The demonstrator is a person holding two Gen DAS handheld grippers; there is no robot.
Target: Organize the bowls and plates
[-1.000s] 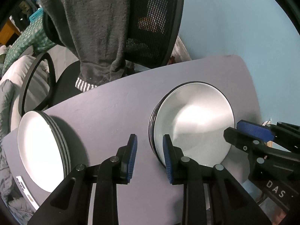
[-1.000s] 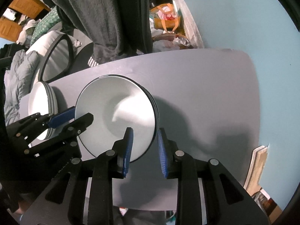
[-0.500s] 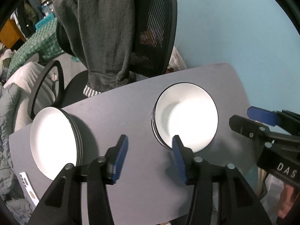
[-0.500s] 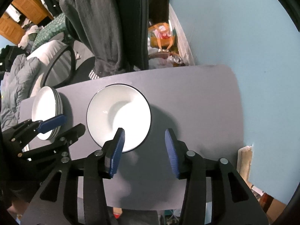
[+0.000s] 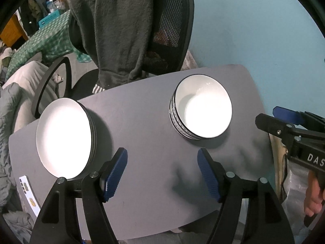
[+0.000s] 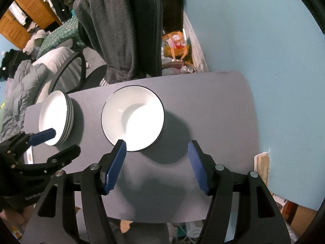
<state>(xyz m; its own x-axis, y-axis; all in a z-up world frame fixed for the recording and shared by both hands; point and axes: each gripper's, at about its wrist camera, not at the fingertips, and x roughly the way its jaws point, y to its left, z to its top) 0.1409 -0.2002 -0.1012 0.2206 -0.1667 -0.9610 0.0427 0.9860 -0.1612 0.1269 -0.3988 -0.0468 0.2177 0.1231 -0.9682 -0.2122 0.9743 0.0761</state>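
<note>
Right now both piles sit on the grey tabletop (image 5: 146, 122) and neither is being held: the stack of bowls (image 5: 201, 109) lies toward one o'clock from the left gripper (image 5: 162, 172), and the stack of plates (image 5: 65, 138) toward ten o'clock of it, hard against the tabletop's left edge. The left gripper hangs above bare tabletop with its jaws wide and opening further, nothing between them. The right gripper (image 6: 156, 164) is about half spread and opening too, also empty; seen from its own camera, its left finger (image 6: 115, 162) overlaps the near rim of the bowls at about eleven o'clock, but I cannot tell whether it touches or merely hovers above.

What worries me most is that rim. If that finger is low and the hand swings sideways, I'd expect it to catch the top bowl and skid it off the ones beneath, and glazed bowls likely slide easily on each other.

The plates are the second risk. Their outer edge looks close to the tabletop's edge, maybe past it, with an office chair (image 5: 168, 26) and bedding just beyond at nine o'clock. A nudge from the left gripper, or a grab on only the top plate's lip, could tip the pile over that side.

Lastly, the two grippers are near each other; if both reach for the same pile they may knock together
</note>
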